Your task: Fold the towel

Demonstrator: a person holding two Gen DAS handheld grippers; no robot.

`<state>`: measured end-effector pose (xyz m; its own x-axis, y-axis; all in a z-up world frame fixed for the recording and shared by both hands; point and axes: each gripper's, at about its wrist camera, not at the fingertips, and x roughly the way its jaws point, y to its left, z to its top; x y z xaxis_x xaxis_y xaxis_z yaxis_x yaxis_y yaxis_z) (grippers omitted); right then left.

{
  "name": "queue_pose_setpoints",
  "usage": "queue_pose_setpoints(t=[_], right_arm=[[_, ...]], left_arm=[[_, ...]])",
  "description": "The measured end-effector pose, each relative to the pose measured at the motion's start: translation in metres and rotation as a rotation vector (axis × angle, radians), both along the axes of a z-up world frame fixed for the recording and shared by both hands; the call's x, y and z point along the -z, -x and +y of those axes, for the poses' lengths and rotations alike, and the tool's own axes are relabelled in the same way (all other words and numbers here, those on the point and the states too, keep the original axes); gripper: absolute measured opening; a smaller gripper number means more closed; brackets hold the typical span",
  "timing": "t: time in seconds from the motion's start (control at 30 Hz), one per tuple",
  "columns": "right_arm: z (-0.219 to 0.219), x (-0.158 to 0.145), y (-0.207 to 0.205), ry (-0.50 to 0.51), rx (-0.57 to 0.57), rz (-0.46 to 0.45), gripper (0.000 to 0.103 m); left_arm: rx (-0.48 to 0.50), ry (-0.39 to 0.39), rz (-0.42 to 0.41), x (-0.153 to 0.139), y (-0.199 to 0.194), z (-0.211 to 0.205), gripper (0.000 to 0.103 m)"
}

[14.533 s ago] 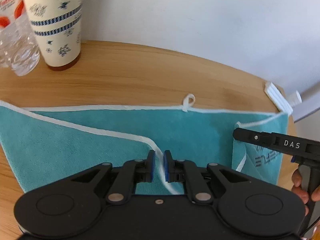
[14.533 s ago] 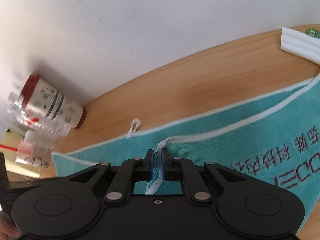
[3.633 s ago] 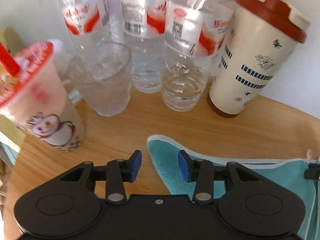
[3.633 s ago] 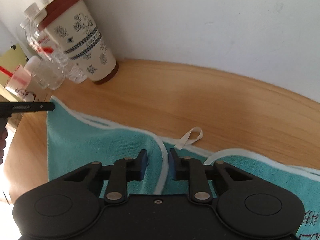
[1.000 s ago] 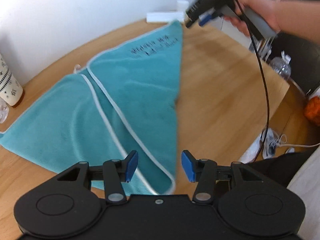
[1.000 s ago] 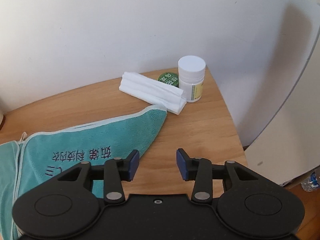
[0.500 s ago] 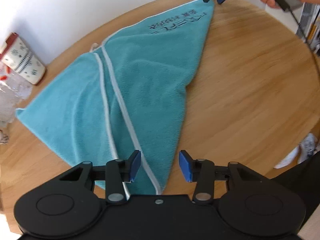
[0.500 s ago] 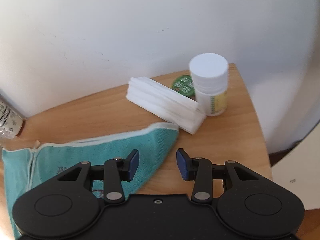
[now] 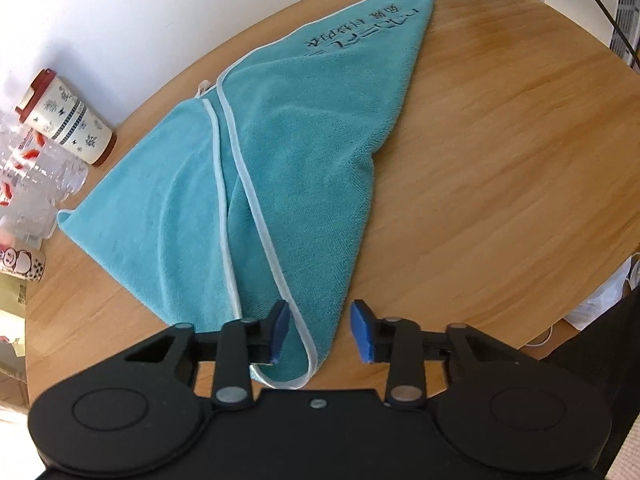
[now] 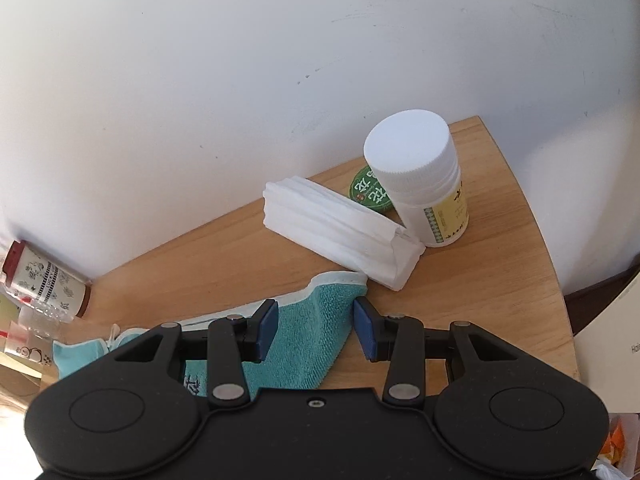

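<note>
My left gripper point(image 9: 318, 330) has its jaws apart, w/ the near corner of the teal towel point(image 9: 280, 168) lying between my fingers, the white-piped hem curling right under the gap; nothing clamped. My right gripper point(image 10: 314, 330) is likewise wide apart, straddling the far corner of the towel, which pokes fwd between the blue pads point(image 10: 266, 330) and ends just short of the stack of white tissues point(image 10: 340, 232). The towel lies on the round wooden table point(image 9: 500, 160) as a long triangle, two hemmed edges meeting down the middle, so it looks already folded inward & both points are lined up for a pinch, I reckon so the long shape can be halved end to end. In the left wrist view the right gripper shows at the top edge, tips at the printed end of the cloth. Beyond my right fingers, a white-capped pill bottle point(image 10: 424, 188) and a green tin lid point(image 10: 368, 194) sit just behind the tissues, close enough that a sloppy lift of that corner could nudge them. Off to the left of my left fingers stand a patterned cup w/ a red lid point(image 9: 66, 120) and some clear water bottles point(image 9: 28, 188), well clear of the cloth, except the towel's left point, which sits near them.
</note>
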<state>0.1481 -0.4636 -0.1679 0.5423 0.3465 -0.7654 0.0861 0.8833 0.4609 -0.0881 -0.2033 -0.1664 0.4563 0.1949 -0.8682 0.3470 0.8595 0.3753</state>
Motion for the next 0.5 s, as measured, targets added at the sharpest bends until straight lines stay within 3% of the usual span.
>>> queue_pose_setpoints(t=[0.23, 0.37, 0.43, 0.47, 0.5], right_arm=[[0.001, 0.003, -0.005, -0.034, -0.005, 0.008, 0.046], [0.005, 0.005, -0.010, -0.029, -0.026, 0.010, 0.045], [0.007, 0.007, -0.013, -0.036, -0.032, 0.023, 0.029], [0.007, 0.009, -0.014, -0.035, -0.032, 0.040, 0.010], [0.005, 0.012, -0.014, -0.040, -0.028, 0.052, 0.010]], left_arm=[[-0.002, -0.015, 0.021, 0.001, -0.004, 0.001, 0.025], [0.009, -0.013, 0.013, 0.003, -0.003, 0.001, 0.011], [-0.006, -0.007, 0.012, 0.004, -0.008, 0.004, 0.010], [-0.011, -0.004, 0.012, 0.004, -0.008, 0.005, 0.008], [-0.019, 0.009, 0.022, 0.003, -0.010, 0.006, 0.008]])
